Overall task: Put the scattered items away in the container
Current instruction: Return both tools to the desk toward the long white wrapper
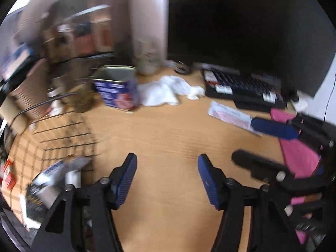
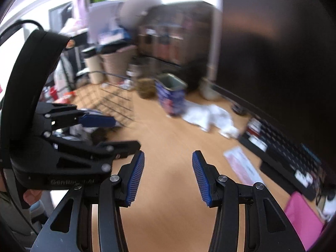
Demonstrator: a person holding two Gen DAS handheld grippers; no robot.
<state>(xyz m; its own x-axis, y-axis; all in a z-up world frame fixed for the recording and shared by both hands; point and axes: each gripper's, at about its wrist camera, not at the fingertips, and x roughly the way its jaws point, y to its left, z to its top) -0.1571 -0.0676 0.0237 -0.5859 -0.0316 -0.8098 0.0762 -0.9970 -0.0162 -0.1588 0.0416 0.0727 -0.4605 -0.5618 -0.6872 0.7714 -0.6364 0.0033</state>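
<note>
A black wire basket point(image 1: 63, 136) stands on the wooden desk at the left and holds several packets and a tube point(image 1: 58, 172). My left gripper point(image 1: 168, 178) is open over bare desk just right of the basket, with nothing between its pads. The right wrist view shows it beside the basket point(image 2: 117, 100). My right gripper point(image 2: 168, 174) is also open and empty, hovering over the desk. A pink-and-white flat packet point(image 1: 229, 117) lies in front of the keyboard, and shows again point(image 2: 243, 166) to the right of my right gripper. Both views are blurred.
A blue tin point(image 1: 117, 88) stands open behind the basket, with a crumpled white cloth point(image 1: 168, 90) beside it. A black keyboard point(image 1: 241, 86) and a dark monitor point(image 1: 252, 31) fill the back right. A pink item point(image 2: 302, 216) lies at the right edge. Shelves and bins crowd the far left.
</note>
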